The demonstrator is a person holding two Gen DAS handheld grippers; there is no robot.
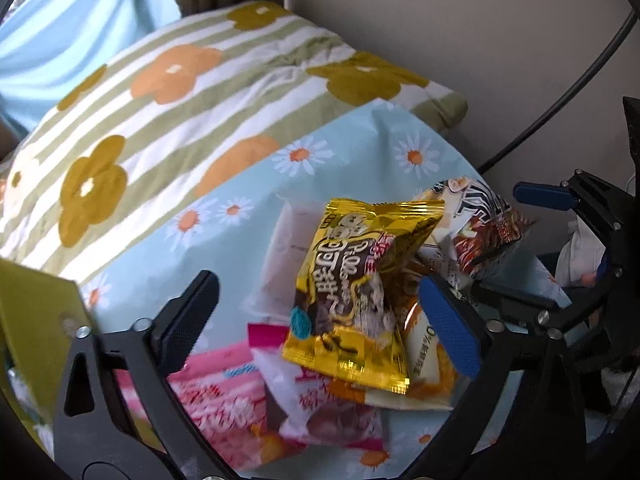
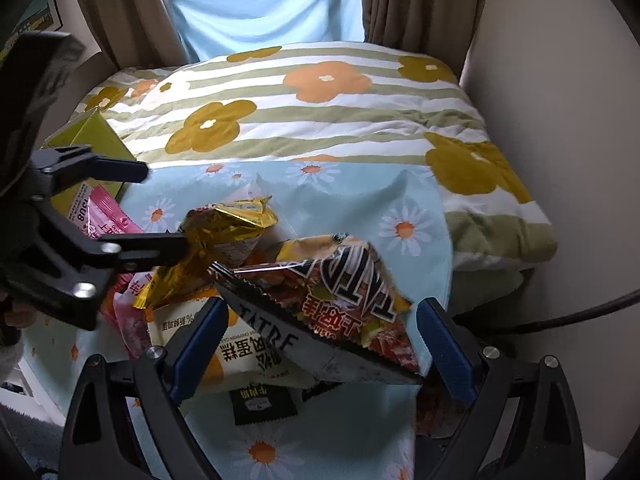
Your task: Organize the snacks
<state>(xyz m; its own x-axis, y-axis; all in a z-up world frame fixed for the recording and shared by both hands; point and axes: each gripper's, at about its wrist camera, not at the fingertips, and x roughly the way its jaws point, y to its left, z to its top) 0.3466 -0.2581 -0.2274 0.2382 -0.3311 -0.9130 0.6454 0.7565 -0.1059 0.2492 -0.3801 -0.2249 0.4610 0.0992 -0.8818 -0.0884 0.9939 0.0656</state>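
A pile of snack packets lies on a light blue daisy cloth (image 1: 240,224). My left gripper (image 1: 320,312) is open over the pile, with a gold packet (image 1: 356,292) between its fingers, touching the right blue pad (image 1: 450,322). Pink packets (image 1: 224,396) lie beneath. My right gripper (image 2: 320,344) is open around a red and black packet (image 2: 344,300). A white and orange cake packet (image 2: 248,348) lies under it. The gold packet (image 2: 224,248) and my left gripper's fingers (image 2: 152,246) show at the left of the right wrist view.
A striped flower-print cushion (image 2: 320,120) lies behind the cloth, against curtains and a wall. A yellow-green box (image 2: 92,140) stands at the left. A black cable (image 1: 568,92) runs along the right wall.
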